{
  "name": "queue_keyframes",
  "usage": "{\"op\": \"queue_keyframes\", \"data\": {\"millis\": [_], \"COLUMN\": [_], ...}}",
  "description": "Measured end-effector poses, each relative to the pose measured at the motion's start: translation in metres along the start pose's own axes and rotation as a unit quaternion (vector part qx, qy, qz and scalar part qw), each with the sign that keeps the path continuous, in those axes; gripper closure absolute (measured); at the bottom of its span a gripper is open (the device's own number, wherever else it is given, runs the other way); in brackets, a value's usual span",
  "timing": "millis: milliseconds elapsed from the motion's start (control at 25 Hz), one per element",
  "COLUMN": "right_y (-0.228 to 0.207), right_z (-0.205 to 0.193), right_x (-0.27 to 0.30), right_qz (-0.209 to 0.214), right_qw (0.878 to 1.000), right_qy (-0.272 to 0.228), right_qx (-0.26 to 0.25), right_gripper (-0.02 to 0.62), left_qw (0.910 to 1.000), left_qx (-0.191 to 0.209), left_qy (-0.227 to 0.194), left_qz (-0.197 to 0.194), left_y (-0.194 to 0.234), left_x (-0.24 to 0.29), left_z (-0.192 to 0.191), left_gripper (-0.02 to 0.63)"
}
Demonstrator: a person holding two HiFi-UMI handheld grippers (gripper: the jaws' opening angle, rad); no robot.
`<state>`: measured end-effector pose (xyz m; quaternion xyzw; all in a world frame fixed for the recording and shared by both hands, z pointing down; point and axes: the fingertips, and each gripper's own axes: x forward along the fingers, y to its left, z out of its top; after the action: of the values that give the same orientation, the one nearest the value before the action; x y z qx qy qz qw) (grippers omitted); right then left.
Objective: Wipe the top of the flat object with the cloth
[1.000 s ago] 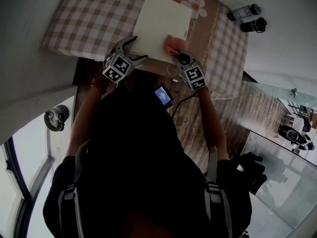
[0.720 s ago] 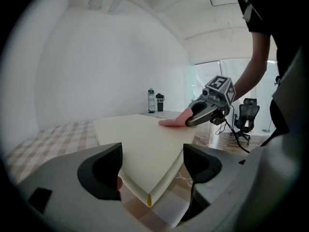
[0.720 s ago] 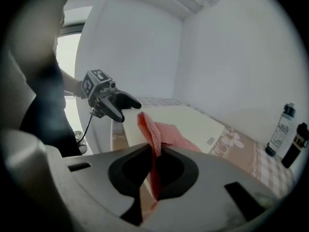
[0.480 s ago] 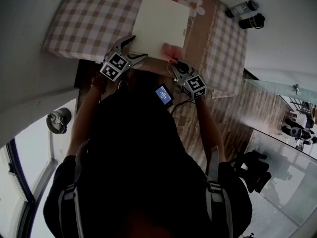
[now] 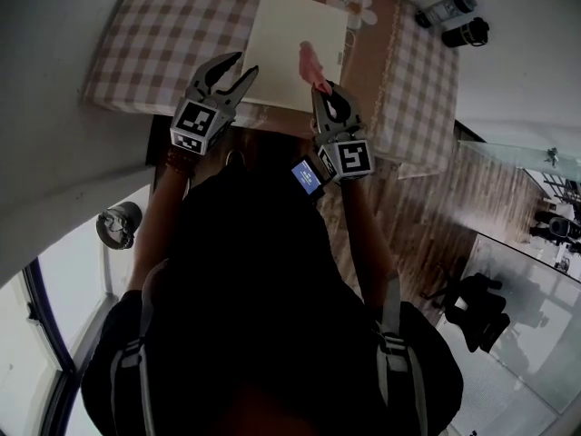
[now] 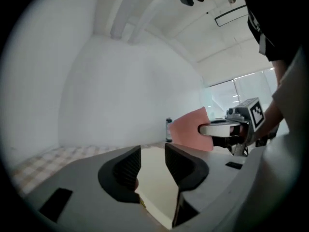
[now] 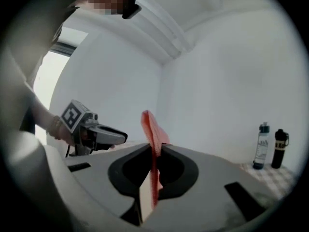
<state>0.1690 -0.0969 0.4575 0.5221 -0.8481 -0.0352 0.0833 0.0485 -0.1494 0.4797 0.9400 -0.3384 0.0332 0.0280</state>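
A cream flat board [image 5: 292, 44] lies on the checked tablecloth [image 5: 172, 34]. My right gripper [image 5: 323, 89] is shut on a pink cloth [image 5: 311, 62], which stands up from its jaws over the board's near right part. The right gripper view shows the cloth [image 7: 151, 129] pinched between the pads, with the board's edge [image 7: 145, 197] below. My left gripper [image 5: 232, 67] is at the board's near left corner. Its jaws are closing, with a gap still between them. Through that gap the board [image 6: 153, 178] shows, with no pad pressing on it.
Two bottles [image 5: 451, 22] stand on the floor beyond the table's far right corner; they also show in the right gripper view [image 7: 261, 146]. A flower print [image 5: 357, 7] marks the tablecloth beside the board. A small lit screen [image 5: 305, 176] hangs at the person's chest.
The right gripper has carried the pink cloth further in over the board and turned more upright. The left gripper has shifted left and its jaws stand narrower.
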Motion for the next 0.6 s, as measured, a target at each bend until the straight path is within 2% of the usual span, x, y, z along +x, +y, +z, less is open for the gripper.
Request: {"op": "queue_keyframes", "data": {"millis": [160, 240, 480, 600], "right_y": [-0.004, -0.003, 0.008, 0.011], "right_z": [0.035, 0.041, 0.034, 0.029], "right_x": [0.016, 0.020, 0.031, 0.031], "right_qz": [-0.056, -0.072, -0.097, -0.095], "right_qw": [0.997, 0.995, 0.994, 0.994], "right_qy": [-0.055, -0.066, -0.059, -0.051], "right_qx": [-0.014, -0.012, 0.005, 0.006], "right_gripper": [0.577, 0.578, 0.580, 0.580], "left_qw": [0.9959, 0.9927, 0.9895, 0.9904], "left_qx": [0.029, 0.039, 0.042, 0.040], "left_qy": [-0.053, -0.067, -0.058, -0.048], "left_qz": [0.068, 0.092, 0.125, 0.124], "left_y": [0.017, 0.021, 0.025, 0.020], "left_x": [-0.005, -0.006, 0.001, 0.005], "left_z": [0.040, 0.052, 0.050, 0.042], "left_gripper": [0.541, 0.604, 0.606, 0.606]}}
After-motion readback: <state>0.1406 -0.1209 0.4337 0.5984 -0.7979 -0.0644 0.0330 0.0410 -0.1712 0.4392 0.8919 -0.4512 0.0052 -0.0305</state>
